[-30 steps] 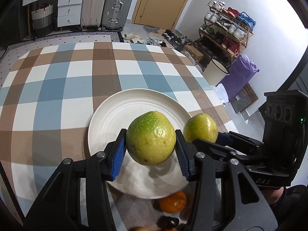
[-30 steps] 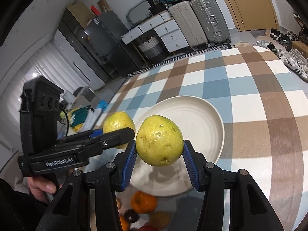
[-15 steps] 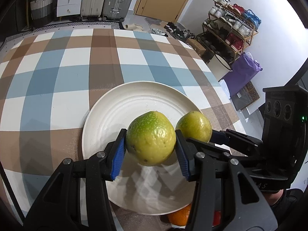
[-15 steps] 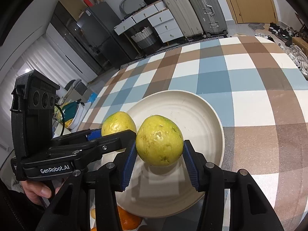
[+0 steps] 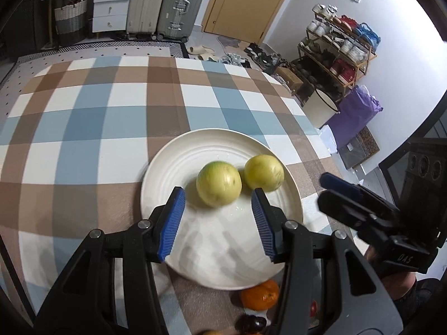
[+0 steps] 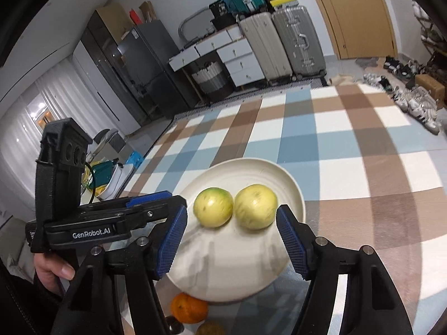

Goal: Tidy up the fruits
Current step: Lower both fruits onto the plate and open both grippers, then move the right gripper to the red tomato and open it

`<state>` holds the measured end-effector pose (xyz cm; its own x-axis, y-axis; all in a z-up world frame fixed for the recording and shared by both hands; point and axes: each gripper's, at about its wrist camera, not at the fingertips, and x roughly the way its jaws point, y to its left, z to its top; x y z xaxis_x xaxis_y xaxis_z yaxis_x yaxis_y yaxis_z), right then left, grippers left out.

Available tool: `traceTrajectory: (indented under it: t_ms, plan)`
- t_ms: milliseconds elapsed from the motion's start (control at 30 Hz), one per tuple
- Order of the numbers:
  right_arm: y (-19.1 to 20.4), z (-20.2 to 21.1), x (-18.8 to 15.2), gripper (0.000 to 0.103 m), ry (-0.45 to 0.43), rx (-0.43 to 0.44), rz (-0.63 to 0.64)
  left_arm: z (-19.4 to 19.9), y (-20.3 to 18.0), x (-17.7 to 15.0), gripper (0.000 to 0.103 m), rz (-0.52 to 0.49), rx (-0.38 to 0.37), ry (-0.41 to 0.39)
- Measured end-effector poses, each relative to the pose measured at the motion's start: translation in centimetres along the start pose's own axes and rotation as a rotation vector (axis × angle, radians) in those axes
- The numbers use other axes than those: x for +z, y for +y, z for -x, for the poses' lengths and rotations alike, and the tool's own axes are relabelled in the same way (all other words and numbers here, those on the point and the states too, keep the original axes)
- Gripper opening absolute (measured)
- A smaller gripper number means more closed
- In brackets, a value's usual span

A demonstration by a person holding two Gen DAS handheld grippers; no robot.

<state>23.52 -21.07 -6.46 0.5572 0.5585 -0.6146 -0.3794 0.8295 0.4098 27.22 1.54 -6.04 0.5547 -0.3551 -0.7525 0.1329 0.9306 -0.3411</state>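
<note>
Jaws on both grippers are released, nothing clamped. Left gripper (image 5: 218, 220) has its blue pads spread, hovering over the near part of the white plate (image 5: 178, 162), greenish fruit just beyond the tips, not touched. Right gripper (image 6: 232, 240) jaws are opening, the yellow fruit lying past the tips, pads clear of it.

Nearest the cameras, off the plate's near rim: one orange (image 5: 259, 294) on the table, one dark fruit (image 5: 251, 324) beside it, one small red bit at the left gripper's arm, too hidden to identify.

On the plate: two fruits, side by side, touching or nearly so. One yellow-green fruit (image 5: 218, 183) with a green cap, one yellow fruit (image 5: 264, 173) to its right.

Plate sits on the checked tablecloth (image 5: 92, 117) covering the table. Beyond: two suitcases (image 5: 167, 2) by the door, one shoe rack on the right.
</note>
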Motion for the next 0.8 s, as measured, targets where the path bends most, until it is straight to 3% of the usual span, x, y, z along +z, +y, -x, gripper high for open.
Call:
traceTrajectory:
  t_ms: [167, 400, 500, 633, 800]
  plan:
    - [1.0, 2.4, -0.4, 0.070, -0.051, -0.016, 0.020, 2.8, -0.3, -1.3, 0.049, -0.003, 0.016, -0.031]
    - [2.9, 4.8, -1.4, 0.071, -0.110, -0.021, 0.062, 6.5, -0.8, -3.5, 0.062, -0.011, 0.036, -0.078]
    - [3.8, 5.6, -2.1, 0.077, -0.136, -0.022, 0.086, 8.2, -1.2, -4.7, 0.066, -0.020, 0.041, -0.106]
    - [4.7, 6.6, -3.4, 0.085, -0.161, -0.024, 0.093, 9.9, -1.6, -6.5, 0.083, -0.027, 0.054, -0.130]
    - [5.5, 7.7, -5.1, 0.091, -0.175, -0.037, 0.101, 11.1, -1.8, -9.2, 0.084, -0.029, 0.070, -0.126]
